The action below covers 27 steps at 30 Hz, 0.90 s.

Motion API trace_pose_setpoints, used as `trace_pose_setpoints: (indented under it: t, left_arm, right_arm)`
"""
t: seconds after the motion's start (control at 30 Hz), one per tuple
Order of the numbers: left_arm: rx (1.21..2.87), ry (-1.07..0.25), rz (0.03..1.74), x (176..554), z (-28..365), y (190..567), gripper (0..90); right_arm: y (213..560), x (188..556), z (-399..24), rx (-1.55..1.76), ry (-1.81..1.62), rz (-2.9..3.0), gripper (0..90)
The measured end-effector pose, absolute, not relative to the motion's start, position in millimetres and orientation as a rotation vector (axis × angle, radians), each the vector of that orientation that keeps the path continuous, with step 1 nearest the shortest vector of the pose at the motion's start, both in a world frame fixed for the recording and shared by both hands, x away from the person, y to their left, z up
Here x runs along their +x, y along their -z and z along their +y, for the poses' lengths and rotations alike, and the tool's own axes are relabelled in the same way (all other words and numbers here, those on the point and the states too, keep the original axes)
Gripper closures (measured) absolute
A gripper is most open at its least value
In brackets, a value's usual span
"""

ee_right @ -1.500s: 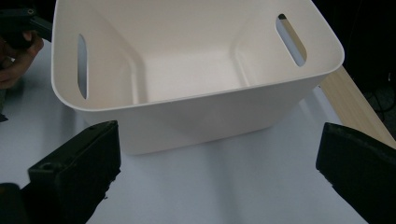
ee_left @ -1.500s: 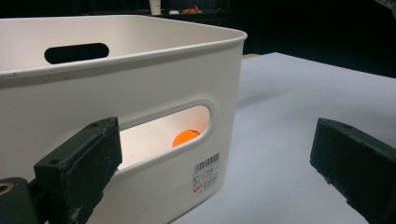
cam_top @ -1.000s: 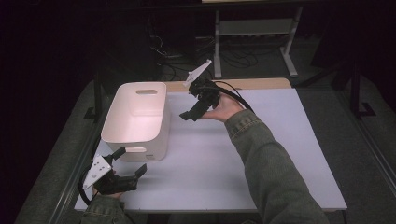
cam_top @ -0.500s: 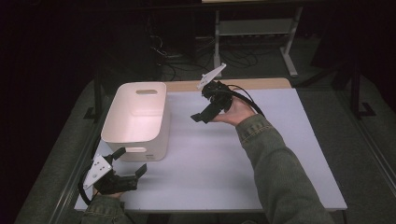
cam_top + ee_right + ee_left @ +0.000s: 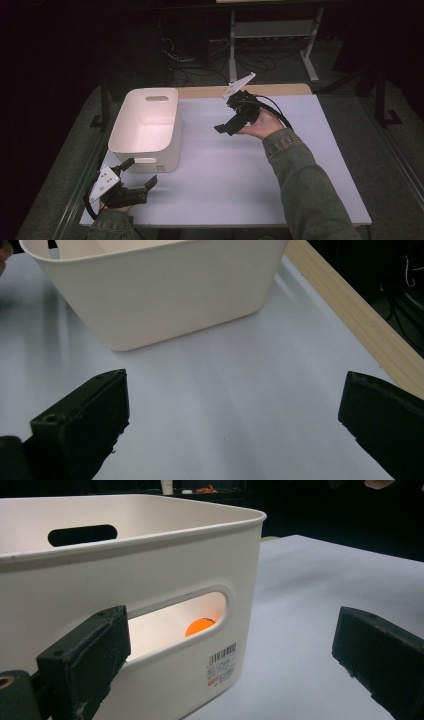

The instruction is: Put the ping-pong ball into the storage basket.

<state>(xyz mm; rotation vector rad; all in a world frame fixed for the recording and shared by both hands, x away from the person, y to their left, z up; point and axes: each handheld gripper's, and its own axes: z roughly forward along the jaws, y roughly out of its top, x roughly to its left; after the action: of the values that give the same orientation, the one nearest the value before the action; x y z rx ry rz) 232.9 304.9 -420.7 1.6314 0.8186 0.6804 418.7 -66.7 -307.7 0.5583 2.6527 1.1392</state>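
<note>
**Both grippers spread wide, white bin between them**

Dark surroundings frame your white tabletop (image 5: 240,175), which has a pale wooden strip (image 5: 280,90) along its far edge; cables and a light metal stand (image 5: 272,37) sit on the floor beyond it.

Your white rectangular plastic bin with slot handles (image 5: 150,125) stands on the left part of the table, open side up. Through the near handle slot in the left gripper view you can see a small orange ball (image 5: 199,626) lying inside the bin on its floor. A barcode sticker (image 5: 221,664) is stuck to the bin's outer wall just below that slot.

Your left gripper (image 5: 136,175) sits at the near left corner of the table, just in front of the bin's near end, its grey plate facing up. Its jaws are spread wide with nothing between them; in its own view one jaw lies across the bin's near wall and the other stands over bare table.

Your right gripper (image 5: 227,127) is held above the middle of the table, to the right of the bin and apart from it, pointing towards the bin with its grey plate tipped up at the far side. Its jaws are also spread wide and hold nothing; its own view looks across bare tabletop to the bin's side wall (image 5: 165,295). Your right sleeve (image 5: 305,190) reaches in from the near right.
</note>
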Motion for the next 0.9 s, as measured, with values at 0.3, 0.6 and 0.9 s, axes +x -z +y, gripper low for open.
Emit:
trace_pose_setpoints:
  t: [0.3,0.6,0.9]
  left_arm:
    - [1.635,-0.682,0.817,233.1,304.7,420.7,1.6]
    - [1.636,-0.682,0.819,233.2,304.6,420.7,1.6]
    - [1.635,-0.682,0.823,233.3,304.7,420.9,1.6]
  right_arm:
    - [312.7,413.4,-86.5,0.605,-1.157,2.631,0.0]
    - [315.1,407.1,-102.6,0.636,-1.171,2.611,0.0]
    - [321.6,400.8,-114.2,0.664,-1.166,2.602,0.0]
